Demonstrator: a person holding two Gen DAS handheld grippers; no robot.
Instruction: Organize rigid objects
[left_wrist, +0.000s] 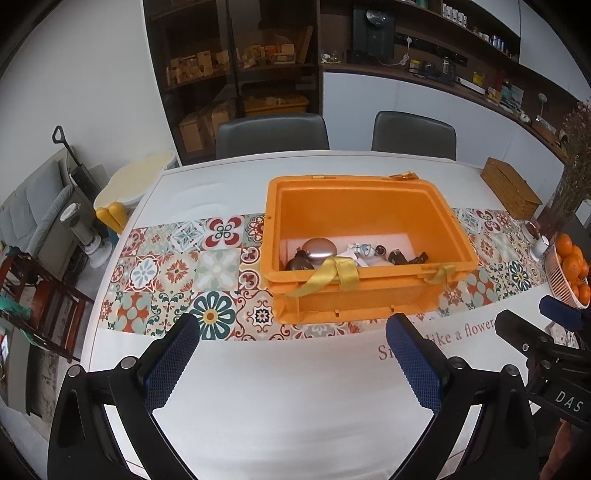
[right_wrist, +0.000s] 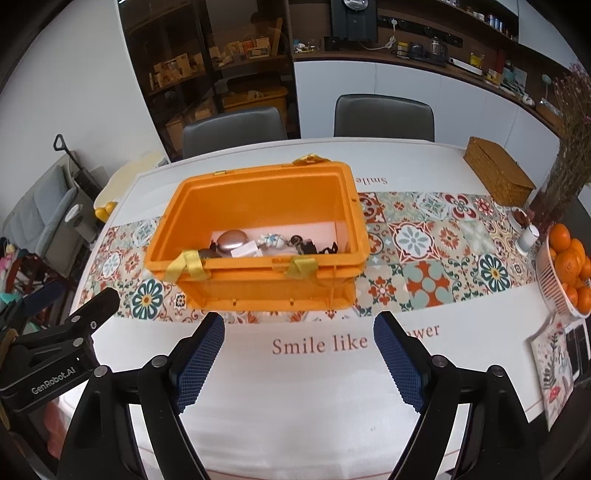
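Blue ribbed pads faced each other with bare tablecloth between them — you held your left gripper (left_wrist: 291, 354) wide and empty, short of the orange crate (left_wrist: 365, 291). Your right gripper (right_wrist: 299, 354) stood just as wide, nothing between its fingers, also on the near side of that crate and over the printed words "Smile like a flower" (right_wrist: 321, 343).

Beyond both sets of fingers the crate sat open on the patterned tile runner (left_wrist: 177, 273), yellow ribbons (left_wrist: 332, 275) draped over its near rim. Inside it, on a pale liner, lay the rigid objects: a rounded metallic piece (left_wrist: 319, 249) toward the crate's left, a small white figure (left_wrist: 360, 251) near its middle, and dark small items (left_wrist: 406, 256) toward its right — too small to name.

Right of the crate stood a basket of oranges (right_wrist: 565, 266); further back on that side, a wicker box (right_wrist: 495, 173). Behind the crate, two grey chairs (left_wrist: 273, 134) stood at the table's far edge.
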